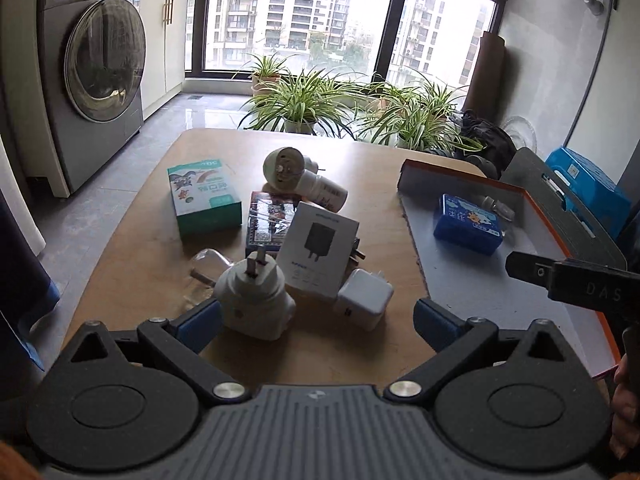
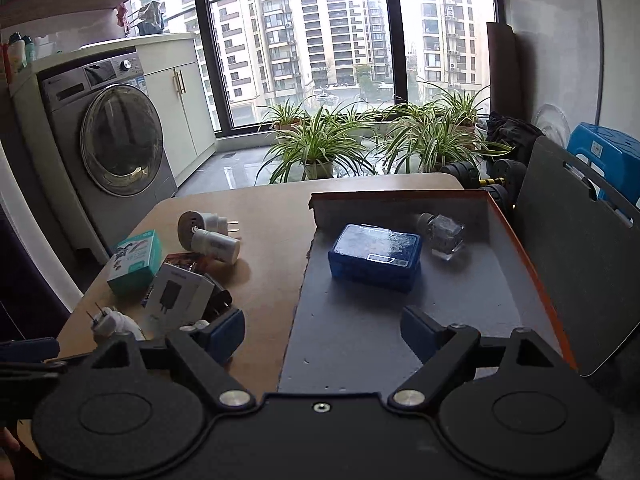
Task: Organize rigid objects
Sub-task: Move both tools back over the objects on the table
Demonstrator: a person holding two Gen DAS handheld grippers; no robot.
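Right wrist view: only the blue box (image 2: 375,257) and a glass bottle (image 2: 442,236) lie in the tray (image 2: 360,344), while chargers and cartons (image 1: 318,248) crowd the table (image 2: 264,280), both grippers (image 1: 316,318) (image 2: 322,334) spread open, empty.

place: home laundry balcony in an apartment | signs: front-loading washing machine (image 1: 96,76) built in beside cream cabinets (image 1: 164,36); potted spider plants (image 1: 304,100) on the tiled floor along tall windows (image 2: 304,40); high-rise flats outside; wooden desk (image 1: 132,248) holding household chargers and boxes; blue plastic stool (image 2: 608,152)
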